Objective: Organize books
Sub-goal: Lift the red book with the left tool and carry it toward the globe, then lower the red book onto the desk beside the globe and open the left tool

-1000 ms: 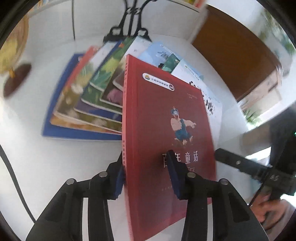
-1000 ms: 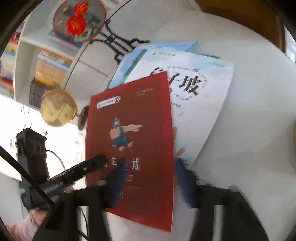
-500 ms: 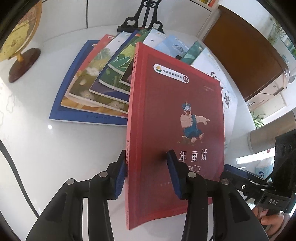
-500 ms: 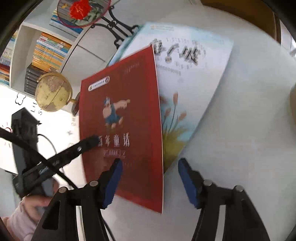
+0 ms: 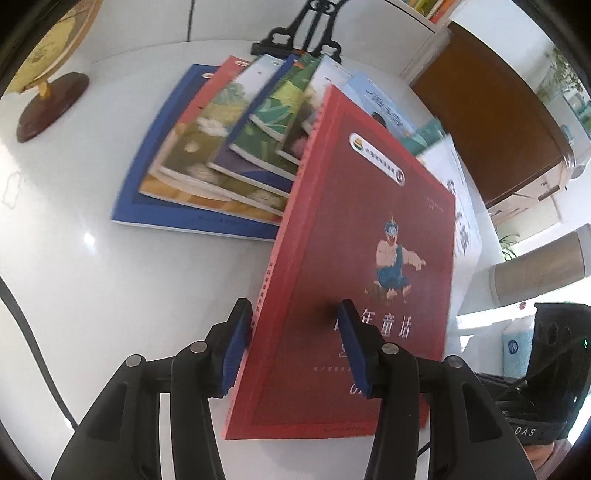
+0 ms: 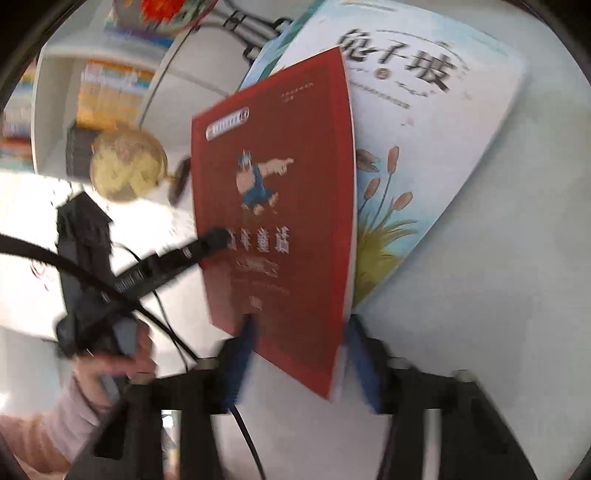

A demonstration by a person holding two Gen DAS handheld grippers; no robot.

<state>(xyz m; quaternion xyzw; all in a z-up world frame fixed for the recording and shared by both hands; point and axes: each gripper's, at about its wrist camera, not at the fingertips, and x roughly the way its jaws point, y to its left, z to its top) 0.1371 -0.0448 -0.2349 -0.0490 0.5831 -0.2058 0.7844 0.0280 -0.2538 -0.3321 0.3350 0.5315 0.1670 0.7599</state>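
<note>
The left claw (image 5: 291,350) pinches the red book (image 5: 354,266) near its lower spine corner, one blue pad on the spine side and the other flat on the cover; its jaws have just been opening slightly, yet the pads press on the book. The right claw (image 6: 299,354) has just been closing, and its blue pads sit against the book's lower right corner, one on the cover and one behind the page edge, gripping it. The red book (image 6: 280,206) is tilted up off the white table (image 5: 110,302). Under its far side lies a pale book with reeds on the cover (image 6: 424,155). Further back, a fan of overlapping books (image 5: 221,155) rests flat on the table, a blue one at the bottom. Beyond them stand a black stand (image 5: 306,33) and, to the left, a globe (image 5: 48,70) on a dark wooden base.
</note>
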